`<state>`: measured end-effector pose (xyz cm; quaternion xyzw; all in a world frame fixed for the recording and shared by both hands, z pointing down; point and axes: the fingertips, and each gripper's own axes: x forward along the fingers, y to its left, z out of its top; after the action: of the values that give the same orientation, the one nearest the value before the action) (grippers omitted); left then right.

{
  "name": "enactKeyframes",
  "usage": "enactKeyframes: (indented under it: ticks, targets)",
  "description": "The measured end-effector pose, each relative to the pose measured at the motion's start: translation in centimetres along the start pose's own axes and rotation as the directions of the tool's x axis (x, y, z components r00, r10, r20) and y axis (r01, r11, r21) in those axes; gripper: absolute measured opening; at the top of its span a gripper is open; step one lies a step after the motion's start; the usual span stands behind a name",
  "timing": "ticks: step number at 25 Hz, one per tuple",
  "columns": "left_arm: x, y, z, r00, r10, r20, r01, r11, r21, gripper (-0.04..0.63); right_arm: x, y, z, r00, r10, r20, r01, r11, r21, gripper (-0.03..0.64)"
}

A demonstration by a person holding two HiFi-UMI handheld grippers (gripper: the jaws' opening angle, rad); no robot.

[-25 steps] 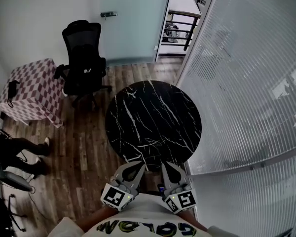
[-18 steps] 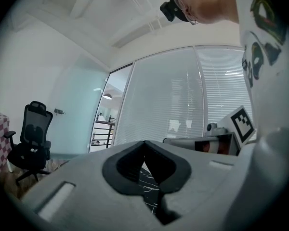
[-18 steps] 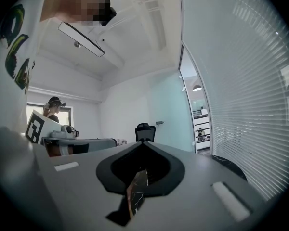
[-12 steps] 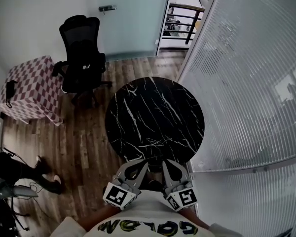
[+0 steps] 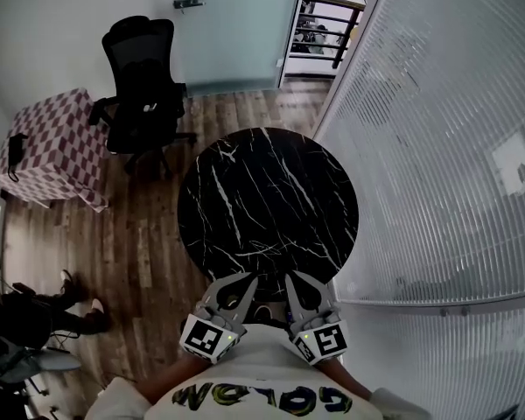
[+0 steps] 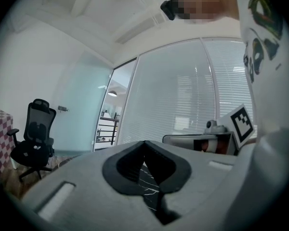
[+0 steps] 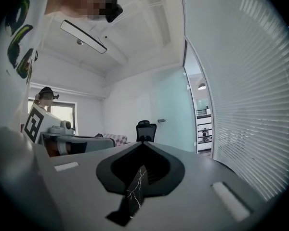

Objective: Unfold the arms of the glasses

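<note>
No glasses show in any view. In the head view my left gripper (image 5: pixel 243 280) and right gripper (image 5: pixel 296 280) are held side by side close to my body, at the near edge of the round black marble table (image 5: pixel 267 199). Each is shut with nothing in it. In the left gripper view the left gripper (image 6: pixel 144 142) has its jaw tips together, and only a sliver of marble shows through the gap below them. The right gripper (image 7: pixel 143 143) looks the same in its own view. The tabletop looks bare.
A black office chair (image 5: pixel 144 77) stands beyond the table on the wooden floor. A small table with a checked cloth (image 5: pixel 52 147) is at the far left. A glass wall with blinds (image 5: pixel 437 147) runs along the right. A person's legs (image 5: pixel 35 309) show at the left edge.
Both grippers have edged forward to the table's near rim, staying shut. The person at the left edge has shifted position.
</note>
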<state>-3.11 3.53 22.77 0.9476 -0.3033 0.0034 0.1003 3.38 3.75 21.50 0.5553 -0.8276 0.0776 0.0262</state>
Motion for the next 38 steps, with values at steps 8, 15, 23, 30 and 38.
enactKeyframes:
  ticks: [8, 15, 23, 30, 38]
  targets:
    - [1.5, -0.3, -2.7, 0.996, 0.031, -0.081, -0.035, 0.998, -0.048, 0.003, 0.0, -1.5, -3.0, 0.996, 0.009, -0.083, -0.008, 1.000, 0.021, 0.002]
    - [2.1, -0.7, -6.6, 0.982, 0.025, -0.187, -0.044, 0.994, -0.097, 0.003, -0.4, -2.2, -6.0, 0.988, 0.017, -0.154, -0.012, 0.999, 0.030, 0.002]
    - [3.6, 0.5, -9.5, 0.964, 0.022, -0.265, -0.056, 0.991, -0.124, 0.025, 1.2, -3.5, -7.9, 0.973, 0.055, -0.225, -0.087, 0.987, -0.135, 0.002]
    - [4.6, 2.1, -12.5, 0.948, 0.007, -0.318, -0.060, 0.986, -0.157, 0.026, 2.9, -5.2, -12.3, 0.930, 0.073, -0.360, -0.167, 0.957, -0.237, 0.002]
    - [6.5, 2.9, -16.6, 0.918, -0.013, -0.395, -0.067, 0.980, -0.187, 0.050, 5.2, -6.2, -17.3, 0.864, 0.110, -0.492, -0.283, 0.913, -0.293, 0.003]
